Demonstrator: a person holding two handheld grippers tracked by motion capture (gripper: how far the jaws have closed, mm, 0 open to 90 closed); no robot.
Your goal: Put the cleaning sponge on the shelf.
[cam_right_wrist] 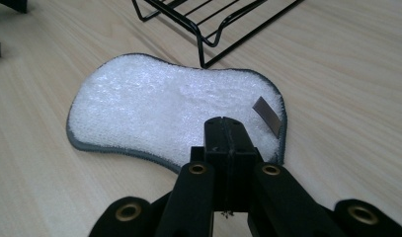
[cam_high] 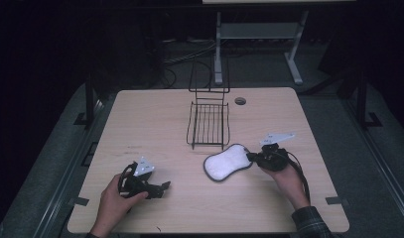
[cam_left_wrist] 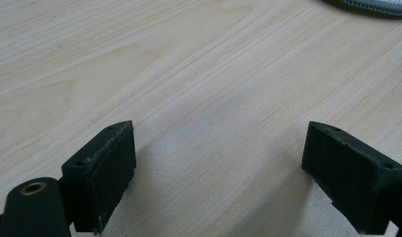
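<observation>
Resting low near the table's (cam_high: 155, 124) front edge, the left gripper (cam_high: 162, 187) is holding its jaws spread, nothing between. The right gripper (cam_high: 250, 157) is pinching the white pad's (cam_high: 224, 162) near edge, jaws pressed together. Beyond, the black wire rack (cam_high: 208, 124) is standing mid-table; dark room behind.

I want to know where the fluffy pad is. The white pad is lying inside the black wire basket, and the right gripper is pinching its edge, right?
Not quite: the white pad lies on the table in front of the black wire basket, not inside, as the high view shows. The right gripper does pinch its edge.
</observation>
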